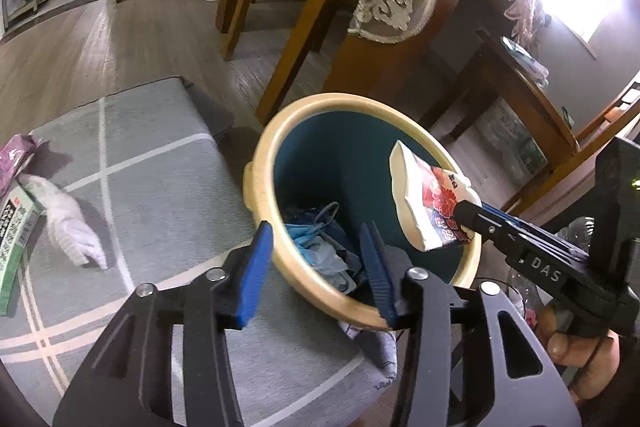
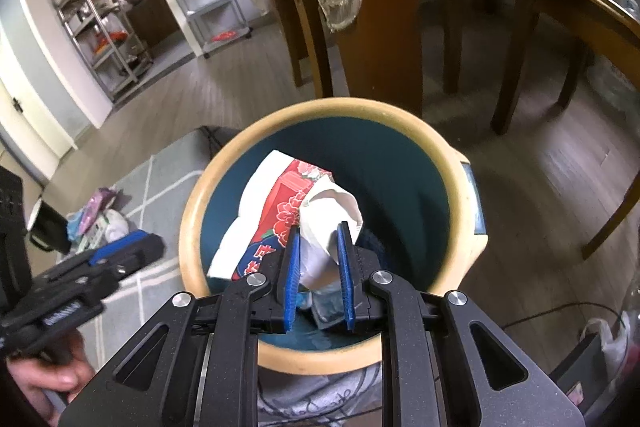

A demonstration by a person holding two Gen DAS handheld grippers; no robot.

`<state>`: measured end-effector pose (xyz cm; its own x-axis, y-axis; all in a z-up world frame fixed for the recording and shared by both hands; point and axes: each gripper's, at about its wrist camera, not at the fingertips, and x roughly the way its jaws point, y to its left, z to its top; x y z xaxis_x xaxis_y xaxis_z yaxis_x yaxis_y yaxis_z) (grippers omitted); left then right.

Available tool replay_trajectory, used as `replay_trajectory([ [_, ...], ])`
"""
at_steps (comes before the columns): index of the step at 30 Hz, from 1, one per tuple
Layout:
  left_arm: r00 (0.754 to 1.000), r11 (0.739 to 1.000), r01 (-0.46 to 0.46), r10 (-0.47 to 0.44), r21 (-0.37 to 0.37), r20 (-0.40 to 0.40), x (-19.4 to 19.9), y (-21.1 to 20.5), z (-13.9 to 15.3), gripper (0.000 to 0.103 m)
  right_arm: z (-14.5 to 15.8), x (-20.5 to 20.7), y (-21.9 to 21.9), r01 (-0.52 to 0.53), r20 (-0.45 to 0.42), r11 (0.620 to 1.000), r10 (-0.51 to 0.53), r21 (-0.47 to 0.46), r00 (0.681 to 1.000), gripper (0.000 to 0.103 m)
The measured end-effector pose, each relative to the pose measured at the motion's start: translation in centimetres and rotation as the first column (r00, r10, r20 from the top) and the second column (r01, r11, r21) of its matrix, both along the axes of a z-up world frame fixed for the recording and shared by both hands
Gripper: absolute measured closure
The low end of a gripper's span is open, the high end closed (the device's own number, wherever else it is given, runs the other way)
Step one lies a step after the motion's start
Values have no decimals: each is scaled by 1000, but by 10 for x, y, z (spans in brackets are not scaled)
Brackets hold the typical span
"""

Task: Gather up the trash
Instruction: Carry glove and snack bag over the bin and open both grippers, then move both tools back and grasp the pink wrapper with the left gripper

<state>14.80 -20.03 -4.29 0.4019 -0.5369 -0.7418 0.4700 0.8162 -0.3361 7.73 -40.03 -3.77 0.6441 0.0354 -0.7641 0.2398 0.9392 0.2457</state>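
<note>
Here, left wrist view: left gripper (image 1: 316, 267) has its blue pads apart with nothing between them, hanging over the near rim of the bin (image 1: 264, 187). No earlier picture to go by, so only the state is noted: jaws empty and spread. Just ahead of the fingertips, down in the bin, lies blue crumpled trash (image 1: 320, 247). Off to the gripper's right, the right gripper (image 1: 472, 215) pinches a red-and-white wrapper (image 1: 428, 203) above the bin's far-right rim. Well away to the left, on the grey rug (image 1: 160, 167), litter not yet collected: a white crumpled tissue (image 1: 72, 227), a green box (image 1: 16, 239), a purple packet (image 1: 14, 159).

Right wrist view: the right gripper (image 2: 318, 259) is clamped on the wrapper (image 2: 280, 211), its white crumpled part caught between the pads. The wrapper hangs directly ahead of the fingertips, inside the ring of the bin (image 2: 192, 227) and over its dark interior. The left gripper (image 2: 124, 247) sits off to the left, outside the rim.

Step in hand, as I judge it: dropping a piece into the bin. Next move calls for the right jaws to part so the wrapper falls clear, then a return to the rug litter
</note>
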Motion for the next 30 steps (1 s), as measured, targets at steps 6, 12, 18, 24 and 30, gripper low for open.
replay_trajectory([
  [6,999,999,-32,32,8,23,1,24,5,50,-3,3,4,1,-13,1000,-2,-19,1000,68],
  [12,997,996,-81,81,27,22,2,57,1,49,-2,2,7,-3,15,1000,3,-7,1000,56],
  [18,990,990,-139,138,29,41,6,93,7,46,3,5,23,-39,41,999,40,-20,998,42],
  [24,981,980,-193,192,43,43,10,125,9,46,3,9,39,-72,49,997,73,-27,996,36],
  [30,972,969,-233,229,75,58,18,157,15,46,1,17,62,-126,56,992,128,-29,990,30],
])
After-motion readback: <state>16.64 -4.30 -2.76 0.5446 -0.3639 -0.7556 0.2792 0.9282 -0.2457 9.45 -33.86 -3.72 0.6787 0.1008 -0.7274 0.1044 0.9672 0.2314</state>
